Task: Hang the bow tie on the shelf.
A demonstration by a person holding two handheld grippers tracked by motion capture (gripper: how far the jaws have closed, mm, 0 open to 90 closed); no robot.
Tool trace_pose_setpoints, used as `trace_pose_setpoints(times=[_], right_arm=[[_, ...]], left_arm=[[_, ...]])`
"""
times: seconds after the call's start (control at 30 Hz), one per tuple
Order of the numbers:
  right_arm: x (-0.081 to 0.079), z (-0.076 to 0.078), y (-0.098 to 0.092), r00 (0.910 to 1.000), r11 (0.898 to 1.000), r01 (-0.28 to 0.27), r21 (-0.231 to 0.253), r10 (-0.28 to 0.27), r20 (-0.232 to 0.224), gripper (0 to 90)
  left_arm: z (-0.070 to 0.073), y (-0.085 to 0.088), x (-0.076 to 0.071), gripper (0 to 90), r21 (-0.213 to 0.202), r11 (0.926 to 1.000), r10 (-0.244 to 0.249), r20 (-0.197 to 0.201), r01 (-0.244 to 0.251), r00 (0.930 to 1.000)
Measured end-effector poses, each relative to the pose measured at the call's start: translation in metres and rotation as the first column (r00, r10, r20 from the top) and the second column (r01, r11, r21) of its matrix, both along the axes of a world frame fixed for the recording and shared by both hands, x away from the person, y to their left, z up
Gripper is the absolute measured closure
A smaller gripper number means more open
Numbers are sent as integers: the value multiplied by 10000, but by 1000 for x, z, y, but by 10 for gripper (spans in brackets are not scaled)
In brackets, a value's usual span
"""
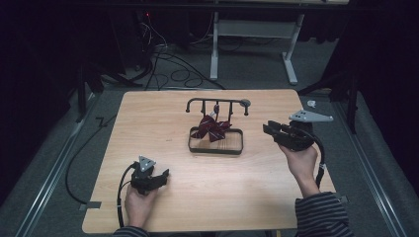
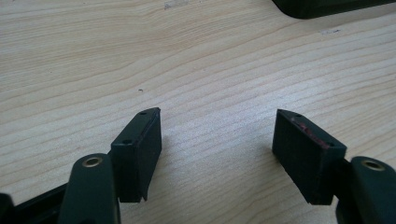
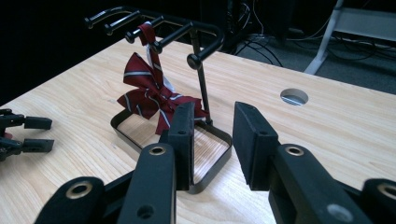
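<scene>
Dark red bow tie of striped fabric with thin white and dark stripes (image 3: 152, 95): hung by its neck strap from one peg of the black metal hanger stand with oval tray base (image 3: 205, 84), tied and spread. It dangles above the tray's wooden floor, near the middle of the table.

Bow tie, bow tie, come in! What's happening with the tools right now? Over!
Left tool open, resting on table, holding nothing. Right tool open, beside rack, holding nothing. Bow tie hanging from rack hook, untouched. Nothing in the way.
</scene>
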State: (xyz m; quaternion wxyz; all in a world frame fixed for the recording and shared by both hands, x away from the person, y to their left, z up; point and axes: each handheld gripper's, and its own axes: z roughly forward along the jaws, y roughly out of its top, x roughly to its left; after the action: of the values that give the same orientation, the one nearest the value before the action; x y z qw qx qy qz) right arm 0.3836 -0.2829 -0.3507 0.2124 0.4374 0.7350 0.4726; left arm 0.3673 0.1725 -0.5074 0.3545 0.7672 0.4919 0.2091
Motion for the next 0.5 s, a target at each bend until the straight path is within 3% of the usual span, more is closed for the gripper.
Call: trace_pose_setpoints(times=[0.5], right_arm=[[-13,-15,-14,9995,9995,243,193,-239,-196,707]], left_arm=[[0,0,0,334,41,10000,-11,-5,11,10000]])
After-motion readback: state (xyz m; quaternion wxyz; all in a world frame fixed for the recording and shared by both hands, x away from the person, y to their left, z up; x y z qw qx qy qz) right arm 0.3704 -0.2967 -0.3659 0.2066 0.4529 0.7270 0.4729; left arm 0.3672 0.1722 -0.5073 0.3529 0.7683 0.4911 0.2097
